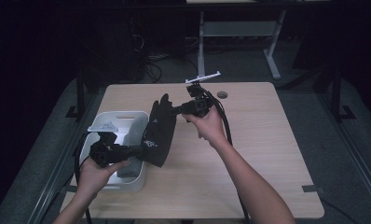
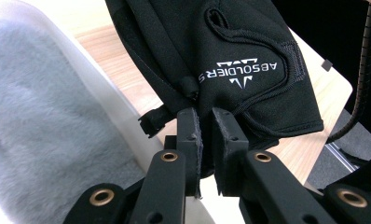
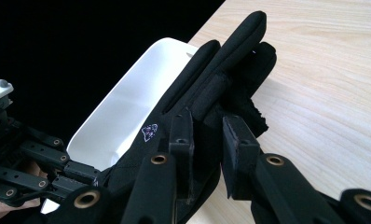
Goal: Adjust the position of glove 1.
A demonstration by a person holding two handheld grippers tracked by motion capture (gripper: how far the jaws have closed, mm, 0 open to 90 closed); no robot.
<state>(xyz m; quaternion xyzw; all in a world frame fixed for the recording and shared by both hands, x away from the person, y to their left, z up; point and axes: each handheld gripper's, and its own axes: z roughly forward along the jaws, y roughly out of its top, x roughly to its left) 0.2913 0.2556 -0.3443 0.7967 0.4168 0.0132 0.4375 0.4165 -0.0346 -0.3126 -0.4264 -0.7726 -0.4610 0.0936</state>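
black fabric glove (image 1: pixel 159 133) hanging limp, light, soft between my grippers; left gripper (image 2: pixel 206 122) pinching cuff hem, right gripper (image 3: pixel 207 135) clamping finger end; i'm judging hems safest holds.

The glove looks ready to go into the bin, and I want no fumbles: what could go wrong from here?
1. The left gripper pinches just the edge of the glove's cuff, so it might slip free.
2. The glove hangs beside the white bin, not over it, so a drop could land on the table.
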